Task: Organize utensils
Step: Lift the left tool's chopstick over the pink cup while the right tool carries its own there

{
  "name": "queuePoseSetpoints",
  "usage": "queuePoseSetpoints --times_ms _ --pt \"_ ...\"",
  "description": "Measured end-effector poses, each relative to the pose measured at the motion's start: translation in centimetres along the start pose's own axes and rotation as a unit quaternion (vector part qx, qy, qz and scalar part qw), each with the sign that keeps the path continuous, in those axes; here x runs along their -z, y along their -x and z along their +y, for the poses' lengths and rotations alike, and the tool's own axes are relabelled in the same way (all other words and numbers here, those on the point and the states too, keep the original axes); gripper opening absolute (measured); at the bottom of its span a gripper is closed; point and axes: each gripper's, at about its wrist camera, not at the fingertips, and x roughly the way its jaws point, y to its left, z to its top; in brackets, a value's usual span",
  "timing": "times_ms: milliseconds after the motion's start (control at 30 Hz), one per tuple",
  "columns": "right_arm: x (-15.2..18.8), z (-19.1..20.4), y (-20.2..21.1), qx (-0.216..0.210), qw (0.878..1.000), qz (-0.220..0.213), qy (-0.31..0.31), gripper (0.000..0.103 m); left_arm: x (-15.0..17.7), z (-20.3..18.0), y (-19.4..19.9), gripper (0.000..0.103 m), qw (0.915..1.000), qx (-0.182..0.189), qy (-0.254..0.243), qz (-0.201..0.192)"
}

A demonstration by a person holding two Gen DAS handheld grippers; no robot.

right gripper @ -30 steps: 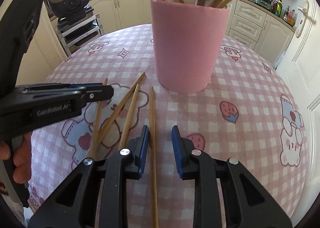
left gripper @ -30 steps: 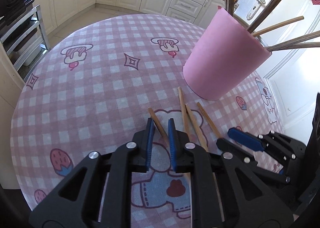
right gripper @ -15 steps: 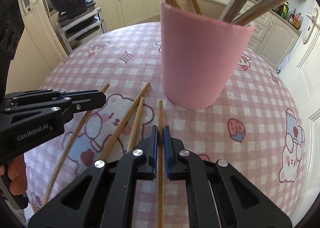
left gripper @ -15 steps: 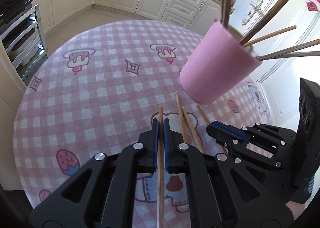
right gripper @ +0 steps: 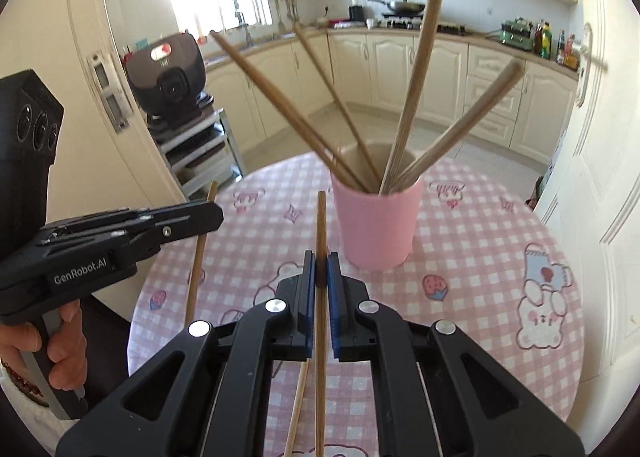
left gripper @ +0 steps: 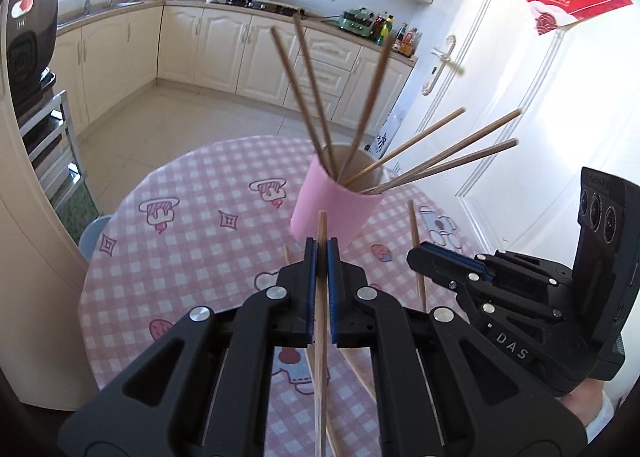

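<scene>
My left gripper (left gripper: 321, 244) is shut on a wooden chopstick (left gripper: 322, 223), held above the table with its tip aimed at the pink cup (left gripper: 320, 205). Several chopsticks stand fanned out in that cup. In the right wrist view my right gripper (right gripper: 320, 257) is likewise shut on its own chopstick (right gripper: 321, 217), just left of the pink cup (right gripper: 378, 225). Each gripper shows in the other's view: the right gripper (left gripper: 418, 253) with its stick (left gripper: 414, 233), the left gripper (right gripper: 214, 213) with its stick (right gripper: 198, 257). Loose chopsticks (left gripper: 360, 373) (right gripper: 298, 397) lie on the cloth below.
The round table (right gripper: 480, 257) wears a pink checked cloth with cartoon prints. A black appliance (right gripper: 172, 73) sits on a metal rack to the left. A white door (left gripper: 460, 105) stands close on the right. A pale blue stool (left gripper: 90, 233) pokes out beside the table.
Both grippers closed on one chopstick each, then rose off the table with them. The cup now sits lower and farther in both views.
</scene>
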Motion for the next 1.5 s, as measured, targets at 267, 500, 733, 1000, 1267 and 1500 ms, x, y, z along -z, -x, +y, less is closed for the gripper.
queuePoseSetpoints --times_ms 267,500,733,1000,1267,1500 --pt "-1.3 0.9 4.3 0.008 0.998 -0.058 0.012 0.005 -1.3 -2.8 4.6 0.005 0.9978 0.009 -0.033 -0.056" --pt "-3.5 0.6 7.0 0.013 0.994 -0.112 -0.001 0.005 -3.2 -4.9 6.9 0.005 0.9931 0.02 -0.058 -0.1" --pt "-6.3 0.0 8.2 0.023 0.988 -0.155 -0.008 0.005 -5.7 -6.9 7.4 0.005 0.987 -0.002 -0.082 -0.138" --pt "-9.7 -0.2 7.5 0.054 0.977 -0.207 0.002 0.005 -9.2 -7.9 7.6 0.005 0.9811 -0.011 -0.081 -0.175" --pt "-10.8 -0.4 6.0 0.087 0.964 -0.249 0.023 0.005 -11.2 -7.6 6.6 0.005 0.9753 -0.009 -0.06 -0.213" --pt "-10.4 -1.6 5.0 0.097 0.963 -0.251 0.024 0.005 -11.8 -7.5 5.9 0.005 0.9681 -0.02 -0.053 -0.244"
